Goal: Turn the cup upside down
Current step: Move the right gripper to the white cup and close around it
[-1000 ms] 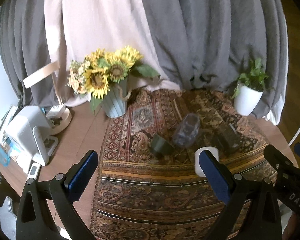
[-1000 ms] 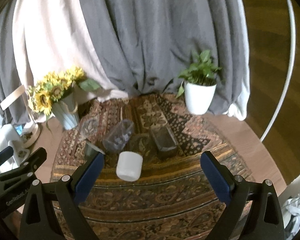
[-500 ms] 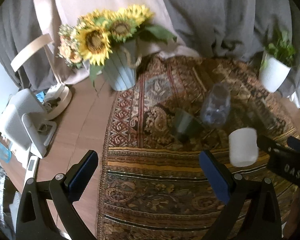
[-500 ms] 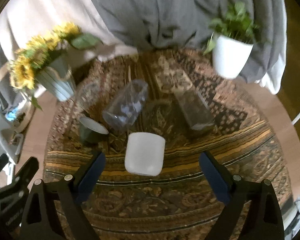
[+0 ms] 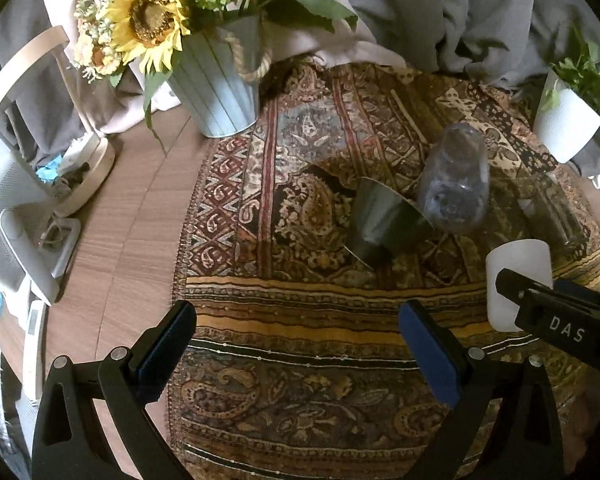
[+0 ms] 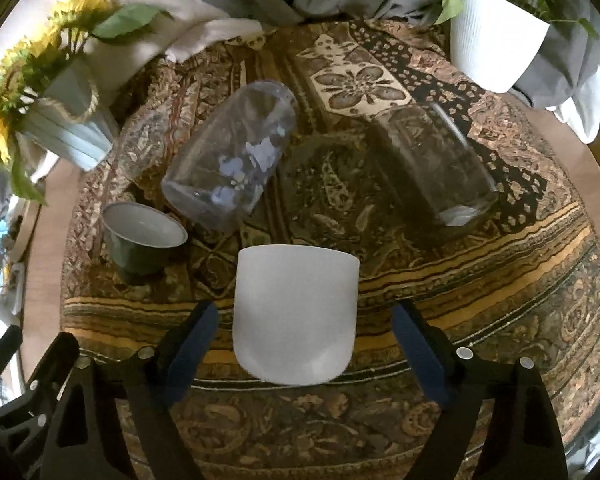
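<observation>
White cup (image 6: 296, 316), upright on the patterned cloth (image 6: 480, 280) near the counter's front edge, between released right tongs (image 6: 304, 344); left tongs (image 5: 300, 344) released, idle; risk: an off-centre closing tips it into green cup (image 6: 140, 240).

grey curtains (image 5: 460, 8) – backdrop | wooden table (image 5: 120, 208) | patterned cloth (image 5: 300, 320) | dim, warm light
</observation>
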